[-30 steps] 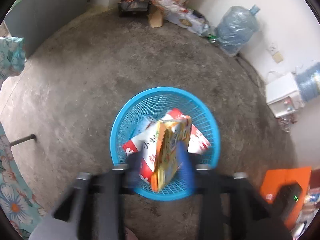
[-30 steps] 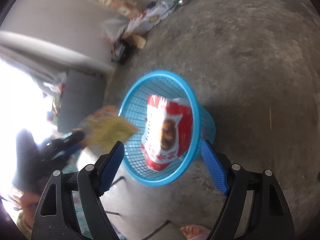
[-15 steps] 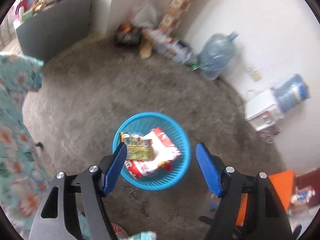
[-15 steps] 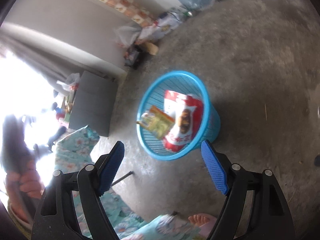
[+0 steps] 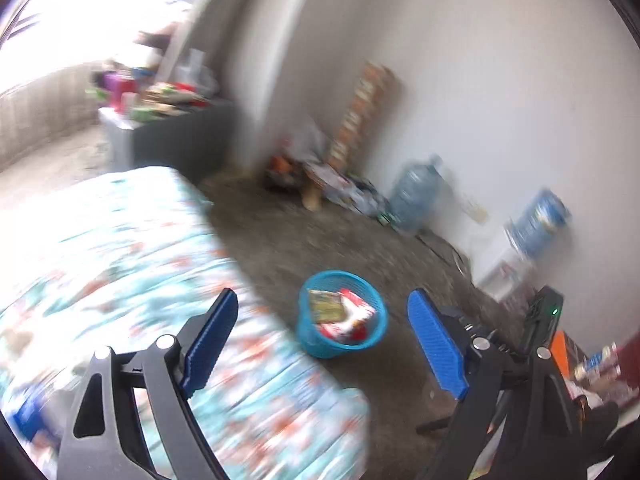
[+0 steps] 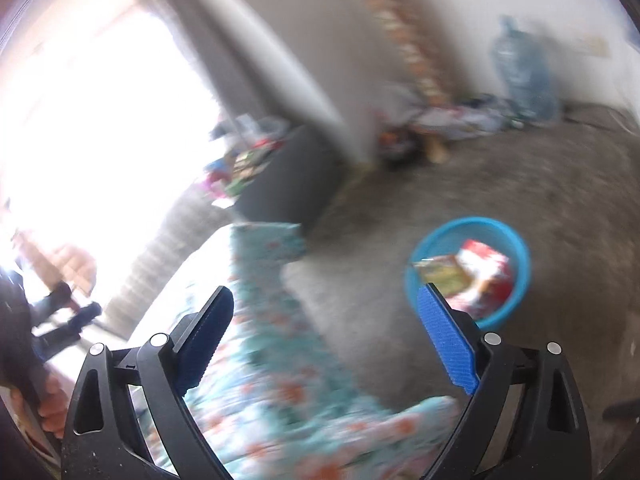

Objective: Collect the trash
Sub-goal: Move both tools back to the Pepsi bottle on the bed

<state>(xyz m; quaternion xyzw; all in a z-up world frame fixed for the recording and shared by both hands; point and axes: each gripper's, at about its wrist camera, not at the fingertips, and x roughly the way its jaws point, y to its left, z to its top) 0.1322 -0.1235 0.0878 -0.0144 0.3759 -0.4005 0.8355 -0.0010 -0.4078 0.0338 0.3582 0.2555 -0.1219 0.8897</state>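
A blue mesh basket (image 5: 374, 338) stands on the grey floor, also in the right wrist view (image 6: 520, 280). In it lie a yellow-green snack packet (image 5: 327, 307) and a red and white snack bag (image 5: 354, 314); both show in the right wrist view, the packet (image 6: 444, 276) beside the bag (image 6: 486, 272). My left gripper (image 5: 322, 342) is open and empty, high above and away from the basket. My right gripper (image 6: 324, 334) is open and empty, to the basket's left.
A table with a floral teal cloth (image 5: 120, 248) fills the lower left of both views (image 6: 288, 380). A dark cabinet (image 5: 180, 140) with clutter stands by the wall. A water jug (image 5: 416, 194), boxes and a white appliance (image 5: 504, 268) line the far wall.
My left gripper let the yellow-green packet go into the basket. Both grippers have since lifted up and back, so the basket looks smaller and the cloth-covered table has come into view.
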